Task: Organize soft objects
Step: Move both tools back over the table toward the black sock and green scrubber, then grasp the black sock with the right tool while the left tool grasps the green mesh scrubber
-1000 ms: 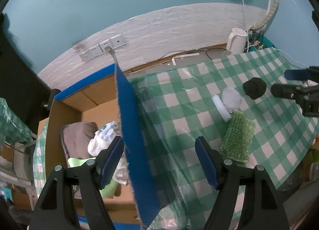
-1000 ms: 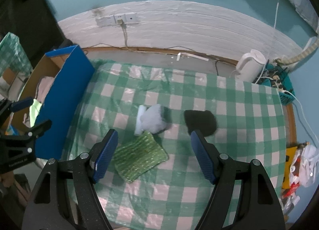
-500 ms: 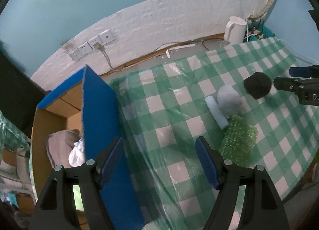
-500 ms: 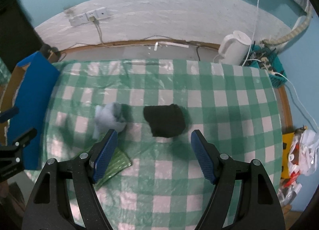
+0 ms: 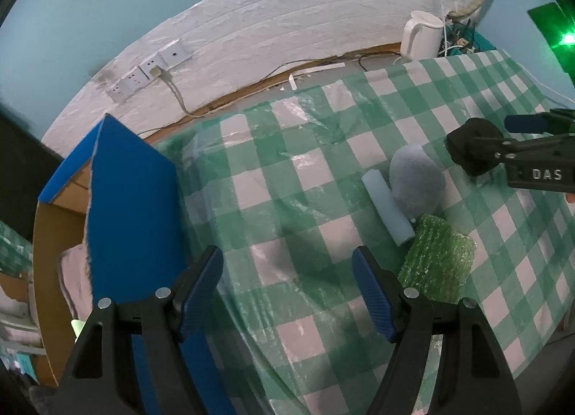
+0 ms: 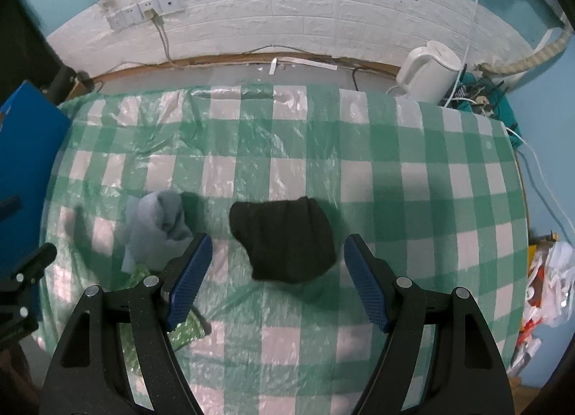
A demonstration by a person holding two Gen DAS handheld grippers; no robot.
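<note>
Right wrist view: the black cloth is seen just ahead of the right gripper, centred between wide, empty jaws. The left gripper, likewise wide and empty, is farther off.

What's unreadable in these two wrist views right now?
- Left wrist view: the box's contents, mostly hidden behind its blue flap.
- Left wrist view: black soft item, partly covered by the right hand-held gripper.
- Right wrist view: green scrubber, mostly hidden behind a gripper finger.

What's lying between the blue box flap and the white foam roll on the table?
Nothing: between the blue box flap and the white foam roll, the left wrist view shows only bare checked tablecloth.
</note>
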